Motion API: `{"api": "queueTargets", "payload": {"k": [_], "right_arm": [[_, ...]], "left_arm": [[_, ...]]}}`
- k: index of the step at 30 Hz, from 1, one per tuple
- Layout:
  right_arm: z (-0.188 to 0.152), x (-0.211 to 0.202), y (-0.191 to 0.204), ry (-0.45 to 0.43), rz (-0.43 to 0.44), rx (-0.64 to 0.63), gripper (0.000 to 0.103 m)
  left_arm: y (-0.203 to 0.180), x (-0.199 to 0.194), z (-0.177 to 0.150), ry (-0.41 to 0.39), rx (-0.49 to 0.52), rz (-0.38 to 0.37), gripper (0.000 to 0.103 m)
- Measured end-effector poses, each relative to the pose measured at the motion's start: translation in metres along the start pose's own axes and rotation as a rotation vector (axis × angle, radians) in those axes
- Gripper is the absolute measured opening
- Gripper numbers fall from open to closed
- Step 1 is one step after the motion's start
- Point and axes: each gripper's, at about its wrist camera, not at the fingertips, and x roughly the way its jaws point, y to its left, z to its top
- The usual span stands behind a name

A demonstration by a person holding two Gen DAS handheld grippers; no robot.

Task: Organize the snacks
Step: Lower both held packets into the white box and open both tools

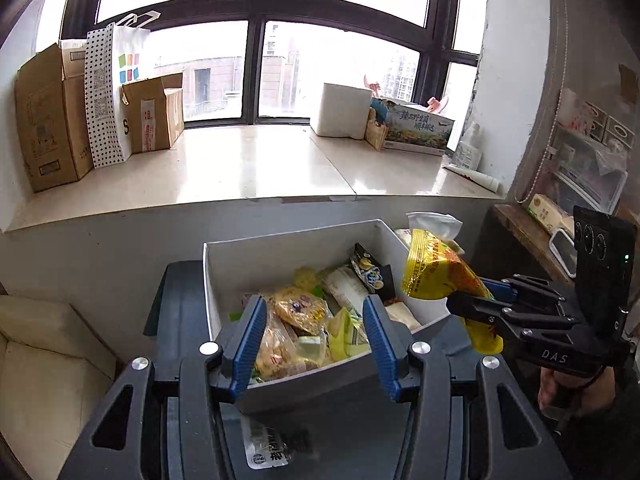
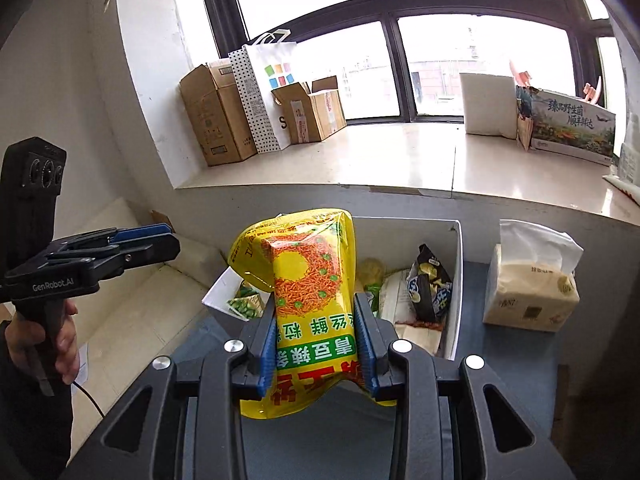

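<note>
Judging by the white bin [image 1: 280, 256], the sorting is well advanced but not finished. It sits on a dark stand below the window ledge [image 1: 248, 168] and already holds a loose heap of packets, among them a dark chip bag [image 2: 430, 280] leaning at its right wall and several pale and green packs lower down. Whether they follow any order cannot be told. A tissue pack [image 2: 532, 280] stands just beside the bin on the right, outside it. 1 printed wrapper [image 1: 266, 446] lies on the stand in front of the bin, not yet put away.

1 item is in transit: a yellow snack bag [image 2: 310, 300], pinched at its lower half by the right gripper [image 2: 316, 344], its top rising clear above the bin's near edge. My reading is that it is either being lifted out or about to be dropped in; the pictures do not settle which.

Right gripper: angled downward toward the bin, fingers [image 2: 268, 346] closed on the yellow bag, which bulges between them.

Left gripper [image 1: 314, 342]: raised over the bin's near left corner, tilted down. Its fingers [image 1: 250, 344] hold nothing and, seen from the side, lie close together.
</note>
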Motion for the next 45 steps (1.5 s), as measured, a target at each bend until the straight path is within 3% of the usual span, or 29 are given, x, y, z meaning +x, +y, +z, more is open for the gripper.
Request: {"api": "queueTargets", "payload": {"k": [1, 4, 10, 12, 14, 16, 18, 24, 30, 32, 40, 45], "right_arm": [[0.007, 0.009, -0.003, 0.01, -0.011, 0.004, 0.037], [0.02, 0.037, -0.011, 0.062, -0.045, 0.007, 0.037], [0.018, 0.045, -0.014, 0.058, -0.015, 0.023, 0.037], [0.017, 0.046, -0.014, 0.064, -0.02, 0.018, 0.037], [0.015, 0.044, -0.015, 0.054, -0.014, 0.029, 0.037], [0.014, 0.039, -0.016, 0.04, -0.011, 0.034, 0.037], [0.011, 0.033, -0.017, 0.029, 0.0, 0.04, 0.037], [0.001, 0.02, -0.015, 0.005, 0.01, 0.029, 0.037], [-0.011, 0.013, -0.013, 0.005, 0.008, 0.007, 0.037], [-0.014, 0.012, -0.014, 0.01, 0.009, 0.007, 0.037], [-0.028, 0.007, -0.015, 0.021, 0.016, 0.036, 0.037], [-0.031, 0.008, -0.015, 0.029, 0.017, 0.041, 0.037]], "left_arm": [[0.0, 0.013, 0.006, 0.008, 0.003, 0.001, 0.055], [0.003, 0.049, 0.019, 0.044, 0.02, 0.047, 0.042], [-0.002, 0.055, 0.0, 0.068, 0.063, 0.063, 0.043], [-0.004, 0.049, -0.006, 0.076, 0.068, 0.061, 0.054], [-0.008, 0.04, -0.012, 0.073, 0.078, 0.08, 0.092], [-0.012, 0.025, -0.021, 0.03, 0.11, 0.107, 0.102], [-0.015, 0.013, -0.031, 0.019, 0.12, 0.132, 0.102], [-0.011, 0.0, -0.082, 0.083, 0.066, 0.146, 0.102], [0.004, 0.04, -0.151, 0.223, -0.013, 0.157, 0.102], [0.011, 0.057, -0.167, 0.257, -0.015, 0.126, 0.102], [0.028, 0.105, -0.189, 0.335, 0.004, 0.11, 0.102], [0.028, 0.105, -0.195, 0.32, 0.024, 0.132, 0.088]]}}
